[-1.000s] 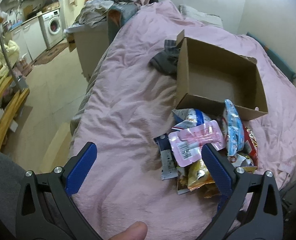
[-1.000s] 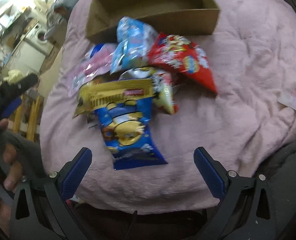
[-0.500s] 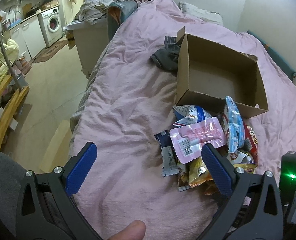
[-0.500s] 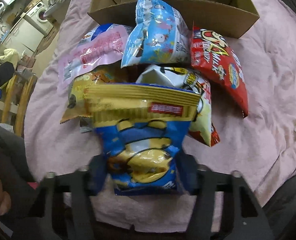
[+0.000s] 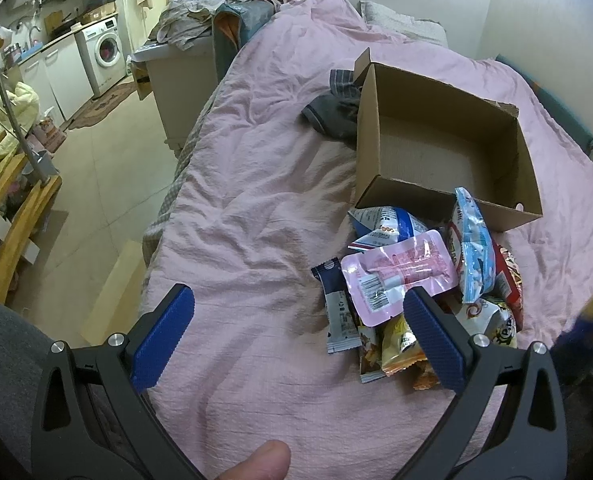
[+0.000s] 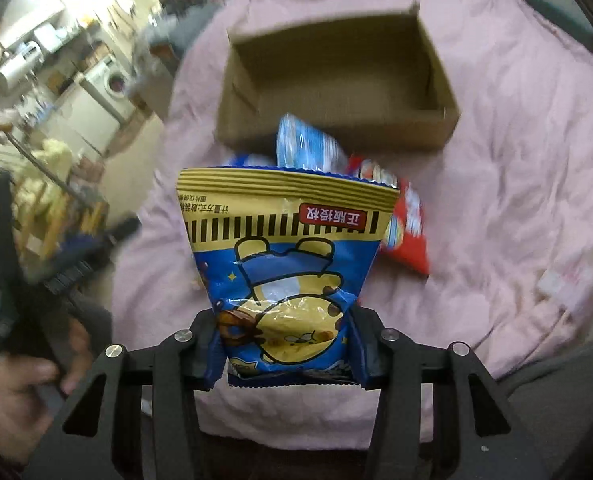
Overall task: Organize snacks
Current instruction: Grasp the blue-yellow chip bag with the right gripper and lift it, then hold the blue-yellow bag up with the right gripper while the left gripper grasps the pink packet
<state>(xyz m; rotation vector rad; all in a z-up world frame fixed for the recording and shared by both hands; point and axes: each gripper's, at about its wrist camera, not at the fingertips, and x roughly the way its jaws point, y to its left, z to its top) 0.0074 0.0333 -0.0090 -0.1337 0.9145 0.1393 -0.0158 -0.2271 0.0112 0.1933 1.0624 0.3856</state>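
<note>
One blue and yellow snack bag [image 6: 284, 280] sat pinched at its lower end between the fingers of our right gripper [image 6: 284, 344], which were closing on it, the pads squeezing the foil from both sides. Its long axis ran straight out from the fingers, the striped top seal at the far end and pointing toward the box. We judged this the carry step: the bag looked clear of the bed, though the view was blurred and we could not tell how far.

Directly ahead of those fingers, past the bag's far end, lay the open cardboard box [image 6: 440, 80], its near wall crosswise to the bag's axis and its floor bare as far as we could see. Between bag and box lay the rest of the pile: a light blue packet [image 6: 308, 144] leaning on the near wall and a red packet [image 6: 412, 236] to the right of it. The move, as we judged it, was forward over both and down into the box.

Our left gripper [image 5: 296, 332] held nothing, fingers spread wide, above the pink bed cover [image 5: 236, 208], with a pink pouch [image 5: 400, 276] just inside its right finger. The right hand was plainly the nearer to the box with a load.
</note>
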